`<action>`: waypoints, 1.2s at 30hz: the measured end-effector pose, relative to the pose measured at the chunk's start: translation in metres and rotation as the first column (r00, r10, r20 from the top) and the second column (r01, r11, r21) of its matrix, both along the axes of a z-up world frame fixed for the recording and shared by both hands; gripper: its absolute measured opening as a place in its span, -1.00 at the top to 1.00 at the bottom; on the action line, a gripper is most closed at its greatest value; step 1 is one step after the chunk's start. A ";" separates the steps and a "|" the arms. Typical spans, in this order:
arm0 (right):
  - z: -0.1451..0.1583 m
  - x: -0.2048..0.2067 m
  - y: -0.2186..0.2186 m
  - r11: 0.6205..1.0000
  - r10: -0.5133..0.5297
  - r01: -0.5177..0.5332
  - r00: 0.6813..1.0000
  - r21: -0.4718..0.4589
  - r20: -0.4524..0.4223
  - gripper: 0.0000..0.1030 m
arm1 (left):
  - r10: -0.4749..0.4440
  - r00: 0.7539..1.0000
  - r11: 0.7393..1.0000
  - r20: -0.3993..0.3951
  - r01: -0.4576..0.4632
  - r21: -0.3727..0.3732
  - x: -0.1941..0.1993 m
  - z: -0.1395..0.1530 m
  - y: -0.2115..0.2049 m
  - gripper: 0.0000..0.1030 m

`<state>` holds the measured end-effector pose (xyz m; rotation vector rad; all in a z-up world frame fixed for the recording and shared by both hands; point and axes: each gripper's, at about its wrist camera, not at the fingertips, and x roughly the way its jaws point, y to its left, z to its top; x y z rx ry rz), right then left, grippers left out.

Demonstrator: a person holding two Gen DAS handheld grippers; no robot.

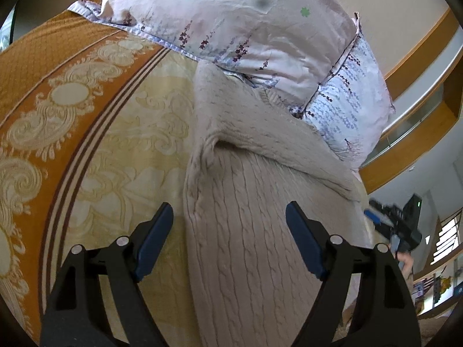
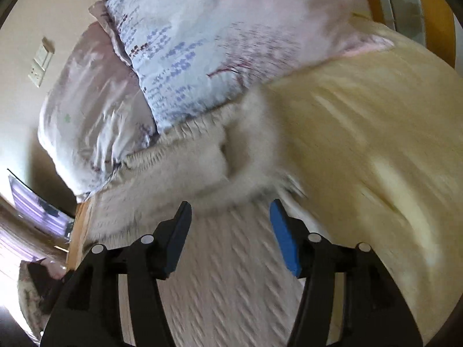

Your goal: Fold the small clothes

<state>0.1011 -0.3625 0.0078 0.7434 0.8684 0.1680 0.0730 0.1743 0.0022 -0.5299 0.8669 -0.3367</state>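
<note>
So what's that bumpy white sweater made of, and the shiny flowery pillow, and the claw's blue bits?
The sweater looks like soft knitted yarn, maybe wool or acrylic: twisted cable ribs and a fuzzy surface show. The pillow seems a smooth, thin woven cloth, perhaps cotton or satin, with a slight sheen and fine creases. The left claw has blue finger pads that look like matte rubber or foam on hard black plastic.

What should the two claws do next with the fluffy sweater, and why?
Probably lower the left claw onto the cable-knit sweater and pinch its near edge. Both claws are open and hold nothing; the right claw also hangs over the knit. One sleeve already lies folded across the body, near the floral pillow, so the bottom part looks like the piece left to fold up.
</note>
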 end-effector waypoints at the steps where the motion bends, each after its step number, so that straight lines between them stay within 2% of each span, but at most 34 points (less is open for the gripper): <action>1: -0.004 -0.011 -0.006 1.000 -0.002 0.002 1.000 0.003 -0.010 -0.13 | -0.003 1.000 1.000 0.001 0.003 -0.004 -0.003 0.000 0.000 -0.50; 4: -0.014 -0.039 -0.021 1.000 0.000 0.001 0.999 0.022 -0.033 -0.13 | -0.018 1.000 0.999 -0.005 0.018 -0.044 -0.011 -0.003 -0.001 -0.43; 8: -0.028 -0.056 -0.023 0.998 0.028 -0.024 0.998 0.065 -0.053 -0.12 | -0.037 0.999 0.995 -0.010 0.035 -0.090 -0.024 -0.006 -0.004 -0.27; 13: -0.039 -0.081 -0.018 0.973 0.125 -0.119 0.992 0.198 -0.021 0.13 | -0.092 0.996 0.985 -0.011 0.089 -0.149 -0.045 -0.011 -0.008 0.01; 15: -0.042 -0.092 -0.014 0.955 0.172 -0.167 0.985 0.246 0.001 0.17 | -0.139 0.990 0.967 -0.019 0.131 -0.220 -0.055 -0.016 -0.011 0.15; 16: -0.042 -0.096 -0.013 0.946 0.188 -0.184 0.982 0.265 0.010 0.18 | -0.152 0.988 0.962 -0.015 0.145 -0.231 -0.059 -0.017 -0.013 0.18; 22: -0.049 -0.132 -0.011 0.898 0.271 -0.279 0.960 0.341 0.071 0.26 | -0.211 0.977 0.948 -0.010 0.202 -0.247 -0.083 -0.018 -0.019 0.23; 25: -0.050 -0.140 -0.008 0.892 0.288 -0.297 0.954 0.341 0.078 0.44 | -0.225 0.974 0.950 -0.024 0.214 -0.227 -0.090 -0.020 -0.022 0.44; 29: -0.048 -0.140 0.003 0.893 0.329 -0.334 0.942 0.301 0.069 0.70 | -0.215 0.976 0.958 -0.038 0.203 -0.200 -0.090 -0.020 -0.023 0.67; 30: -0.047 -0.139 0.006 0.897 0.331 -0.336 0.941 0.287 0.069 0.81 | -0.214 0.976 0.961 -0.042 0.202 -0.188 -0.090 -0.020 -0.023 0.81; 33: -0.041 -0.137 0.005 0.909 0.299 -0.316 0.949 0.272 0.103 0.84 | -0.208 0.977 0.966 -0.043 0.198 -0.167 -0.090 -0.020 -0.022 0.86; 36: -0.023 -0.136 -0.002 0.928 0.232 -0.277 0.953 0.251 0.194 0.84 | -0.195 0.981 0.970 -0.021 0.190 -0.152 -0.086 -0.012 -0.020 0.87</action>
